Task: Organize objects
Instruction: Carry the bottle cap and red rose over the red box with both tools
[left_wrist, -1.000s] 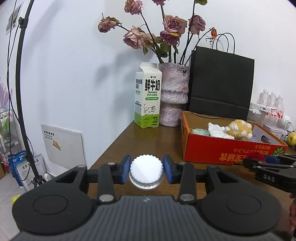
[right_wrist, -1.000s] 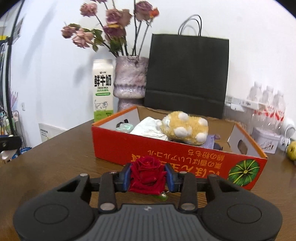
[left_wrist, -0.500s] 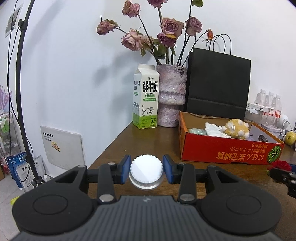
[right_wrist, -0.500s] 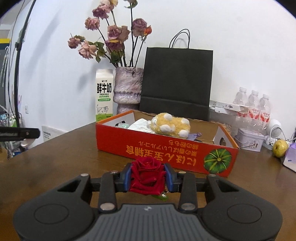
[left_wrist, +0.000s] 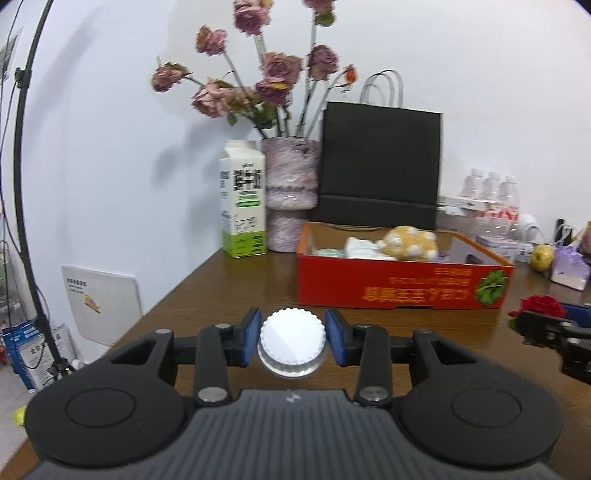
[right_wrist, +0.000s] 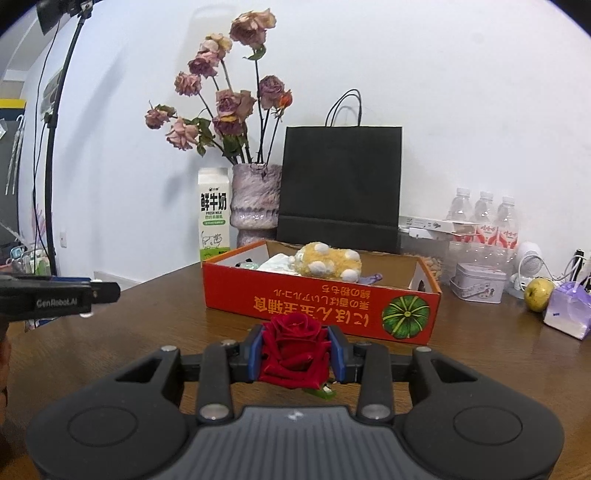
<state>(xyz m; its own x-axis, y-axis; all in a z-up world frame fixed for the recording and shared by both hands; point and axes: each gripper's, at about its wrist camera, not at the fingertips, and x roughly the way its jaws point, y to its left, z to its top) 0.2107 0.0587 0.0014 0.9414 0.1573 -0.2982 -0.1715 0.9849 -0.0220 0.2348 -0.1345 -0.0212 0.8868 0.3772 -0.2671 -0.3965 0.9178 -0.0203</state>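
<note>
So both hands are loaded here. The left gripper (left_wrist: 292, 341) has its blue pads closed in on a white ridged cap (left_wrist: 292, 338) that sits on top of some clear container, and you only see the top of it, so can't tell exactly what the container is. It's held above the brown wooden counter (left_wrist: 229, 295), short of the red cardboard box (left_wrist: 402, 286).

The right gripper (right_wrist: 295, 354) is clamped on a red rose (right_wrist: 293, 349), pads pressed into the petals on both sides, with a bit of green poking out underneath. From the left wrist view you can spot that same rose at the far right edge, well off to the side of the cap.

The box sits open-topped near the middle of the counter, watermelon print on its front. Inside it there's a yellow plush with white spots (right_wrist: 328, 264), something white and crumpled next to it, and a small greenish thing at the left end.

Behind the box: a milk carton (right_wrist: 213, 218), a pinkish vase (right_wrist: 255, 201) of dried roses, and a black paper bag (right_wrist: 341, 184) against the wall. Off to the right are water bottles (right_wrist: 484, 218), a small tin (right_wrist: 479, 282) and a green apple (right_wrist: 538, 293).
</note>
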